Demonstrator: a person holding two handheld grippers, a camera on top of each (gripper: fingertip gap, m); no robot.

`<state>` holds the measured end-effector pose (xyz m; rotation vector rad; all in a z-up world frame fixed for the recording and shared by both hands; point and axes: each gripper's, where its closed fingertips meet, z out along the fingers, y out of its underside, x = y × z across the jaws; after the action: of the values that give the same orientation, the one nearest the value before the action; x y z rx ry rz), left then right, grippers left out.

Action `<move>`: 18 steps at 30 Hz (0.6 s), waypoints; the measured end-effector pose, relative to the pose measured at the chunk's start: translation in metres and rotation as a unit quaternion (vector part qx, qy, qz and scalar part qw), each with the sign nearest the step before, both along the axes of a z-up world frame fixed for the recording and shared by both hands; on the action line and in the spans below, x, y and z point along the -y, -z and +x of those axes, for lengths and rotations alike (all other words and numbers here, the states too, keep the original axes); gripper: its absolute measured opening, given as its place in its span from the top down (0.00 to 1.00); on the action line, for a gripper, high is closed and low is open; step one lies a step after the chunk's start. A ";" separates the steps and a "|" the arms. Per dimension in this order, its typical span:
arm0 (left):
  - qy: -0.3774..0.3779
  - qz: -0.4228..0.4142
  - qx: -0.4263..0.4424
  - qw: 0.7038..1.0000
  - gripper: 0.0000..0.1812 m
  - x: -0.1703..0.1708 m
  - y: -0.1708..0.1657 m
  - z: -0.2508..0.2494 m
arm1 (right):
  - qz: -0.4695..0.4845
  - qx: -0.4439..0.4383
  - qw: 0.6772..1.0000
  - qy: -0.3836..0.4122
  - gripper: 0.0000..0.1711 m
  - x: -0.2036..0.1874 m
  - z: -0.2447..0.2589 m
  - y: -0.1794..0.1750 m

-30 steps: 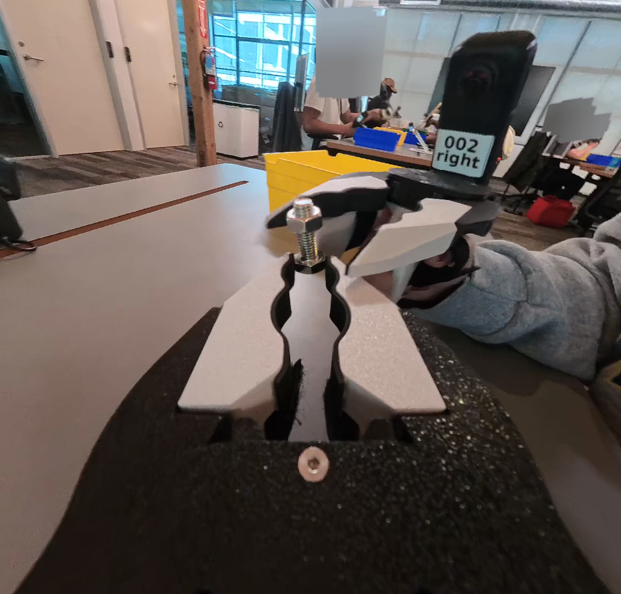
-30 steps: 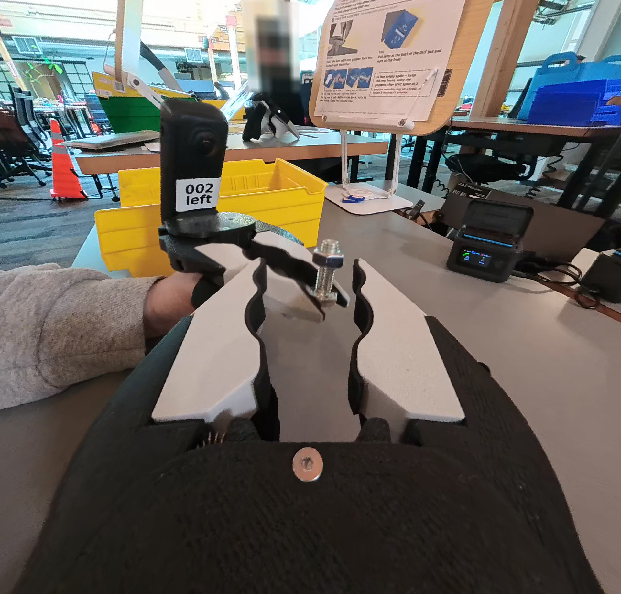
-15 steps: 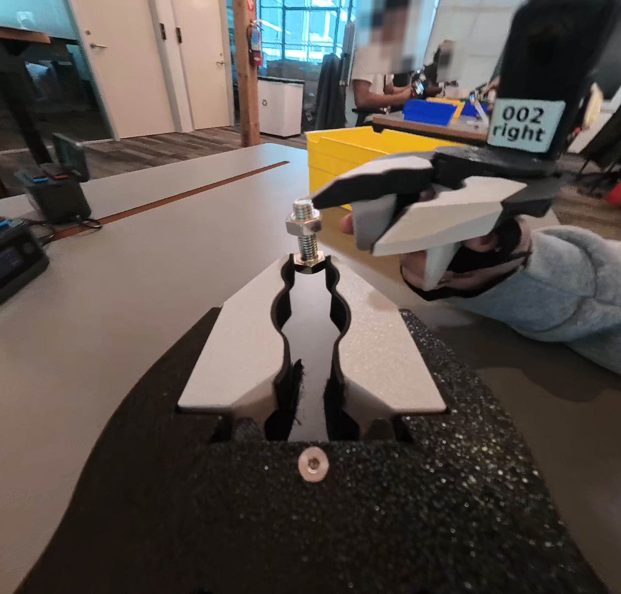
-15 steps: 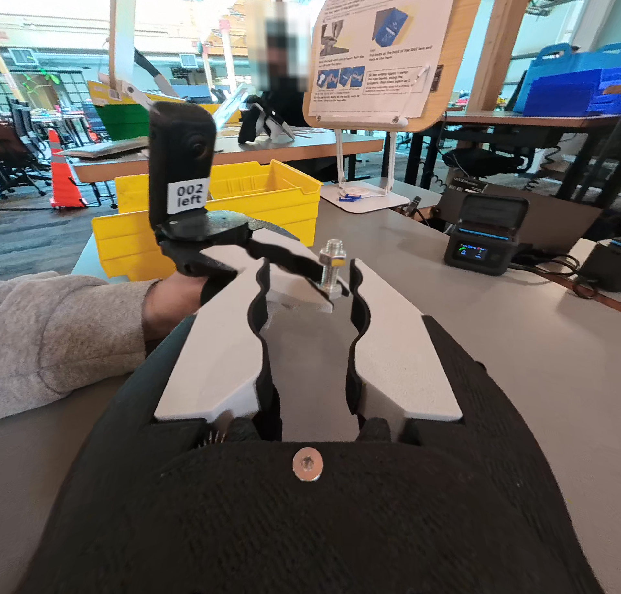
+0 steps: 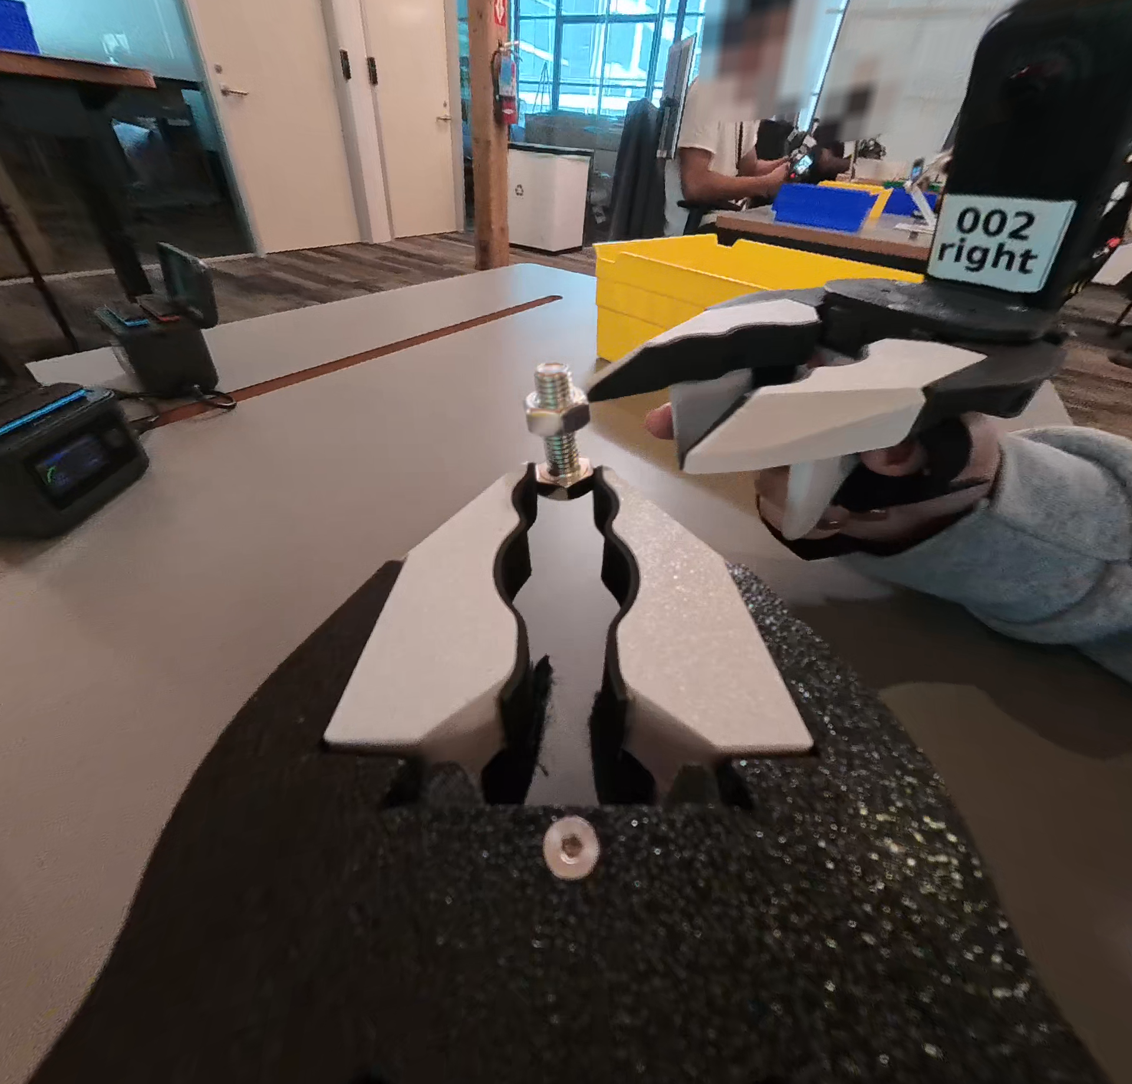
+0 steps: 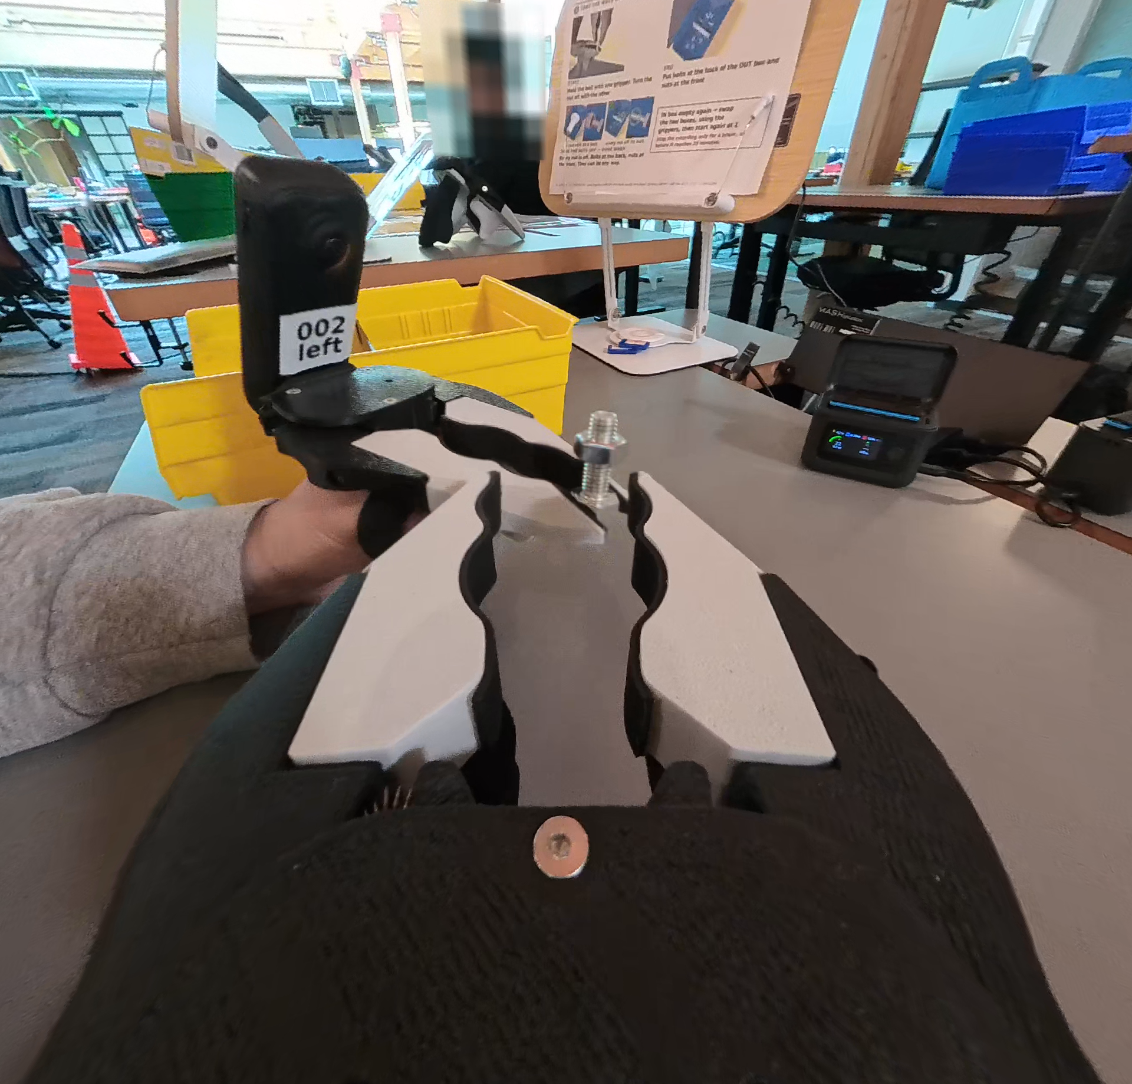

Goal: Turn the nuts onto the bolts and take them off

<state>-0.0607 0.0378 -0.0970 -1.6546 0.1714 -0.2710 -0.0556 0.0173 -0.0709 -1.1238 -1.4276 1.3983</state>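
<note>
Grey table (image 5: 184, 564); nut (image 5: 556, 412) apparently lower on bolt (image 5: 558, 442) in clenched left tongs (image 5: 562, 483), right tongs (image 6: 563, 491) released.

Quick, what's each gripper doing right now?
Left gripper: closed on the bolt head, bolt upright, nut on its thread.
Right gripper: open, holding nothing, fingers beside the bolt.

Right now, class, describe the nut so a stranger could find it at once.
Find the grey table, then the left gripper over it, shut on a bolt standing upright by its head. The nut is the silver hexagon partway down the thread, the only loose ring on the bolt.
</note>
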 end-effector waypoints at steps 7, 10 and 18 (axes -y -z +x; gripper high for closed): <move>0.079 -0.002 -0.046 0.996 0.91 0.000 0.005 0.038 | -0.001 -0.002 1.000 -0.008 0.74 0.006 -0.002 0.002; 0.059 0.002 -0.033 0.998 0.91 0.000 0.003 0.029 | -0.002 0.002 1.000 -0.013 0.73 0.009 -0.002 0.003; 0.027 0.001 -0.019 0.999 0.92 0.000 0.002 0.012 | 0.015 -0.006 1.000 0.023 0.74 -0.003 -0.001 -0.002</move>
<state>-0.0488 0.0380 -0.0989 -1.6562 0.2447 -0.2806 -0.0565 0.0199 -0.0693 -1.1212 -1.4010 1.3445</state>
